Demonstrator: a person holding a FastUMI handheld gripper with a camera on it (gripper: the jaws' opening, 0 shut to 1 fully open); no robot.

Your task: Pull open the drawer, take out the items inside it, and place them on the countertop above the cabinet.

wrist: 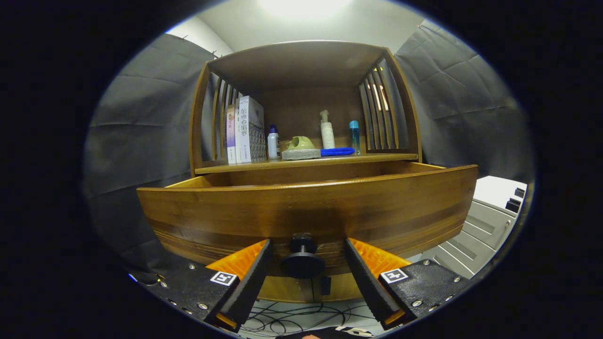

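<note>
The wooden drawer (pixel 306 207) stands pulled partway out of the cabinet (pixel 301 61), its curved front facing the claw (pixel 307 249). Its round black knob (pixel 302 261) sits between the two fingers, which are spread apart with a gap on each side, gripping nothing. On the tabletop (pixel 377 158) above the drawer rest upright books (pixel 245 130), a small white bottle (pixel 272 143), a pump bottle (pixel 327 130), a blue-capped tube (pixel 354 136), a sponge (pixel 301 154) and a blue item (pixel 337 151). Cables (pixel 292 315) lie on the floor below.

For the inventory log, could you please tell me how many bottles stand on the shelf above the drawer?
3: a small white bottle beside the books, a pump bottle behind the blue item, and a clear blue-capped bottle by the right slats. Others may hide behind the books.
</note>
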